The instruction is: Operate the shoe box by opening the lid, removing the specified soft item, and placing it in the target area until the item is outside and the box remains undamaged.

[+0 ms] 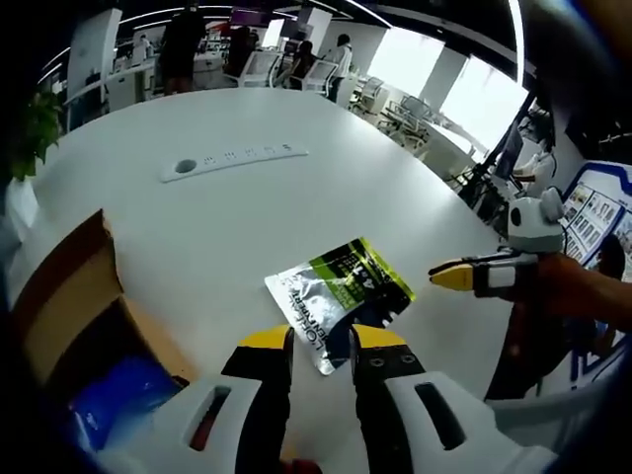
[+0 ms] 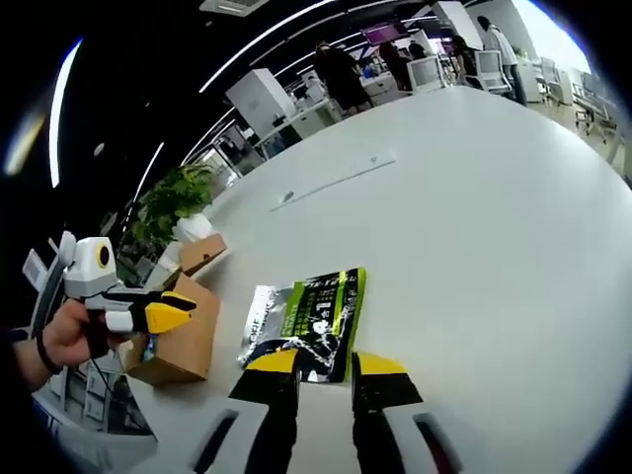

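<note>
Green, silver and black foil pouch [image 1: 341, 296] lying flat on the white table [image 1: 237, 227], outside the cardboard shoe box [image 1: 74, 316]; print too blurred to read. Left tongs [image 1: 321, 341] narrowly parted, empty, just short of pouch edge. Right tongs [image 2: 326, 363] likewise narrow, holding nothing. Box open at table's edge, blue inside. White power strip [image 1: 232, 160] farther off, bare tabletop between

Both views angled down over table [image 1: 296, 207], close, sharing pouch [image 1: 341, 296], seemingly opposite sides
</note>
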A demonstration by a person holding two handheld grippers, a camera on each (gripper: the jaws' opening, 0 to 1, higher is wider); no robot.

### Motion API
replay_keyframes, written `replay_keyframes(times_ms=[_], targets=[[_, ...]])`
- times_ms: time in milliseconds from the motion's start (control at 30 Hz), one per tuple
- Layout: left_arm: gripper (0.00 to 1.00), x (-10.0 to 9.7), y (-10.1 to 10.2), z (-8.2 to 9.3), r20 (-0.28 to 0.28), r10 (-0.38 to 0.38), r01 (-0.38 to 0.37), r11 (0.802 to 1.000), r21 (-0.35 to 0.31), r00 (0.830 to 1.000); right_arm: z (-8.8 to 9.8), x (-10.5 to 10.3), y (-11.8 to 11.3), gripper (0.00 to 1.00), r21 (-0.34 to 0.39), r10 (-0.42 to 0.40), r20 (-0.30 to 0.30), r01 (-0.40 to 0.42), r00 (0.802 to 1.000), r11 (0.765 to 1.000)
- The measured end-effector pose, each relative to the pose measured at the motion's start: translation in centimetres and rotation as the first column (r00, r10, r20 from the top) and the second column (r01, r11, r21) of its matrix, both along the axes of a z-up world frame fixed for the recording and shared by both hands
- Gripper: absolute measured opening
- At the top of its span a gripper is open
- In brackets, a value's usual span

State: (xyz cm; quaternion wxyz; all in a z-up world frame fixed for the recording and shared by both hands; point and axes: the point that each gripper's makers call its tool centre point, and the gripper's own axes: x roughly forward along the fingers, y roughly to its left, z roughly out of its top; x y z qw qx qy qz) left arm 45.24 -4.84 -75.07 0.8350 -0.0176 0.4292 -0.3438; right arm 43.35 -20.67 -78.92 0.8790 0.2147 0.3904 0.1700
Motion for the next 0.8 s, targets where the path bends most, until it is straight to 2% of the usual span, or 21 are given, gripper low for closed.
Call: replay_keyframes(times_ms=[267, 533, 800], targets=[[0.22, 0.3, 2.3, 1.4, 0.026, 0.015, -0.014, 1.000, -0.024, 1.000, 1.1, -0.1, 1.6, 0.17, 0.012, 0.002, 0.019, -0.003, 1.000, 1.000], [0.22, 0.7, 5.4, 2.7, 0.047, 0.044, -0.042, 0.998, -0.048, 0.998, 2.3, -0.1, 4.6, 0.17, 0.024, 0.033, 0.036, -0.034, 0.999, 0.999], [0.22, 0.7, 9.2, 3.6, 0.069, 0.085, -0.081, 0.995, -0.066, 0.994, 3.9, -0.1, 7.7, 0.17, 0.023, 0.081, 0.067, -0.083, 0.994, 0.996]])
